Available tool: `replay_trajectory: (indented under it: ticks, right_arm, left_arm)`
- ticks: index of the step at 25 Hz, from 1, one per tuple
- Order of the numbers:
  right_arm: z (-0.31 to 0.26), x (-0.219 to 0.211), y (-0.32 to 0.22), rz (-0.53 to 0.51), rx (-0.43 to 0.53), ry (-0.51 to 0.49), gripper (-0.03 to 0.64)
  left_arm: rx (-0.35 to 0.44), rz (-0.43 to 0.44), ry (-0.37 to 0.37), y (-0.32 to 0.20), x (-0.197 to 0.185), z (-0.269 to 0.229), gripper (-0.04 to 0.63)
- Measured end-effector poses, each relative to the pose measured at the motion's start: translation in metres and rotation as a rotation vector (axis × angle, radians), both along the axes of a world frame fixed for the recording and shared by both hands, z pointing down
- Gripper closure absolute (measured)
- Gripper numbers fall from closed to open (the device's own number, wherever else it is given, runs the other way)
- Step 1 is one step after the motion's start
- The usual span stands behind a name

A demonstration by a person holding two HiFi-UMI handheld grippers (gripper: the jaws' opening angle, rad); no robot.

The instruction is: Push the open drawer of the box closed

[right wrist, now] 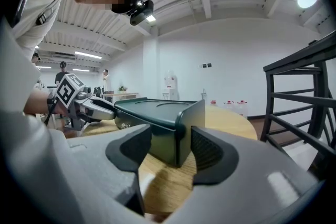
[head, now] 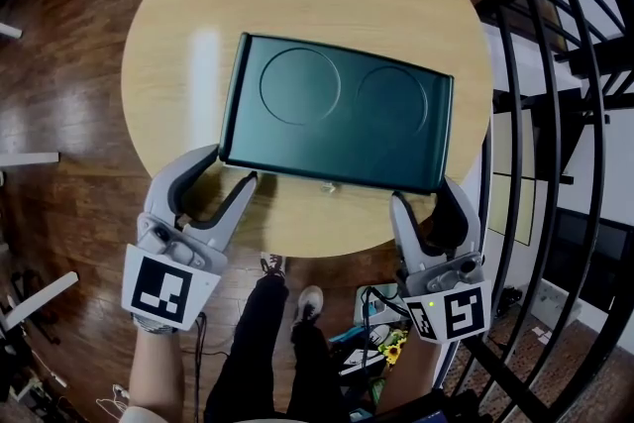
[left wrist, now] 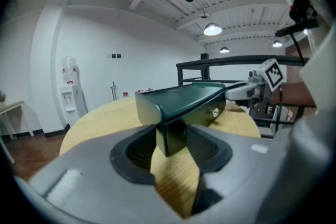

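Brown wood floor shows all around a round table (head: 198,45). The dark green box (head: 337,109) sits in the middle of the frame. Its drawer front, with a tiny knob (head: 329,185), faces the bottom of the frame. The drawer looks almost shut, but I cannot tell if a small gap is left.

The left gripper (head: 231,165) is at the lower left. Its tongs are wide, with the box's near corner between them. The right gripper (head: 424,195) is at the lower right, and its tongs are wide around the other near corner. Neither one squeezes the box.

I think a push could go wrong. The table is smooth, so the whole box may slide toward the top of the frame. Then the drawer would not go in. If one side gets pushed harder, the box may spin. A tong could also catch on a corner.
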State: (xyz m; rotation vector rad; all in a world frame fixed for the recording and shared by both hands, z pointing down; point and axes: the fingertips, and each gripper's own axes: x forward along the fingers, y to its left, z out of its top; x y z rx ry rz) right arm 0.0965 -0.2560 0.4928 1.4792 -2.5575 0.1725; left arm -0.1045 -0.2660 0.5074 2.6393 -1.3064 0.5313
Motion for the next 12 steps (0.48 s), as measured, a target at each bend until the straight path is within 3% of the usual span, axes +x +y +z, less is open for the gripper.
replay_trajectory:
  ticks: [12]
  right_arm:
    - [0.0008, -0.0017, -0.0041, 0.023, -0.004, 0.035, 0.382]
  left_arm:
    - [-0.015, -0.009, 0.014, -0.0025, -0.0020, 0.0028, 0.412]
